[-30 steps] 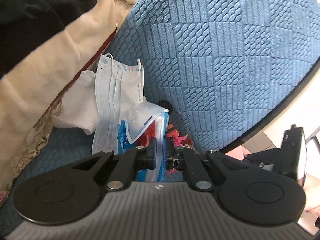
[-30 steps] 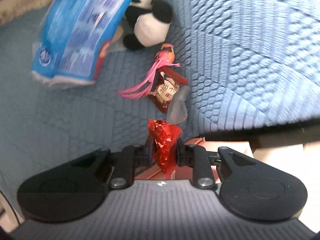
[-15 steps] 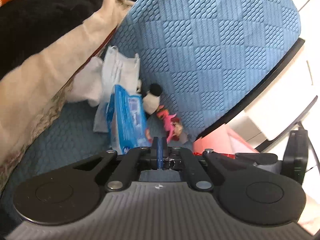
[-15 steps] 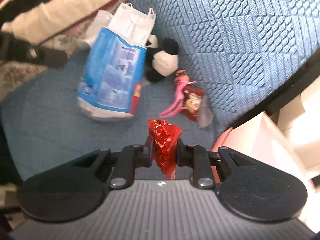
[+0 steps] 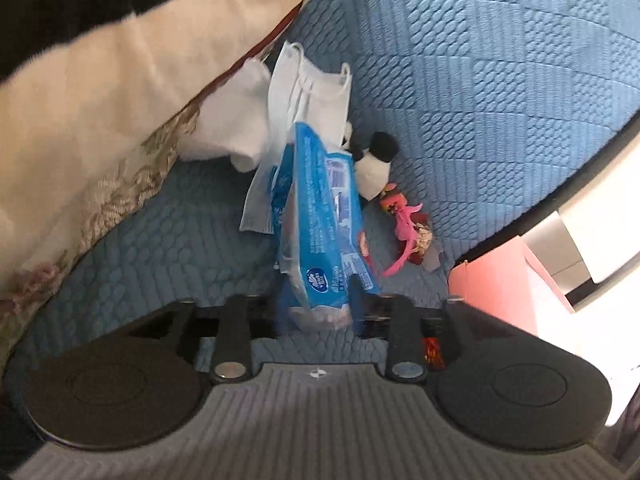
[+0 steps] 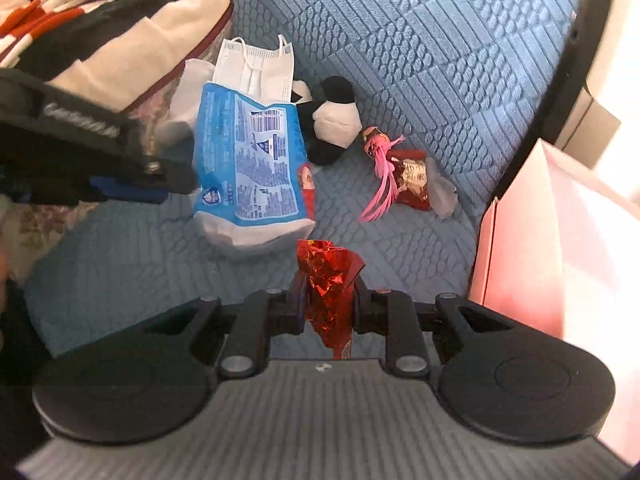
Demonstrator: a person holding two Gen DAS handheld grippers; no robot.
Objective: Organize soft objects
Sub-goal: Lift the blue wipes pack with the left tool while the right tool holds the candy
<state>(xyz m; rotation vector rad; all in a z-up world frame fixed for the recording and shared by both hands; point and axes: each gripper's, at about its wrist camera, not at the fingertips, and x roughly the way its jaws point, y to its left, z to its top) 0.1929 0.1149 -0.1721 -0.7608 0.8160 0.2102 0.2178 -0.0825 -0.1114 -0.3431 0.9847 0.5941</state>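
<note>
Right tool (image 6: 328,304) clamps red foil wrapper (image 6: 330,280), left tool (image 5: 318,304) spread around tissue pack (image 5: 320,224); panda plush (image 6: 328,120), mask (image 6: 252,68), doll (image 6: 396,172) unsorted on sofa (image 6: 420,40).

Both tongs look alike: the left tongs (image 5: 320,300) and right tongs (image 6: 326,304) each have matte black linkage arms, silver pivot screws, two round black discs and a ribbed grey body with a small white mark at its front edge.
</note>
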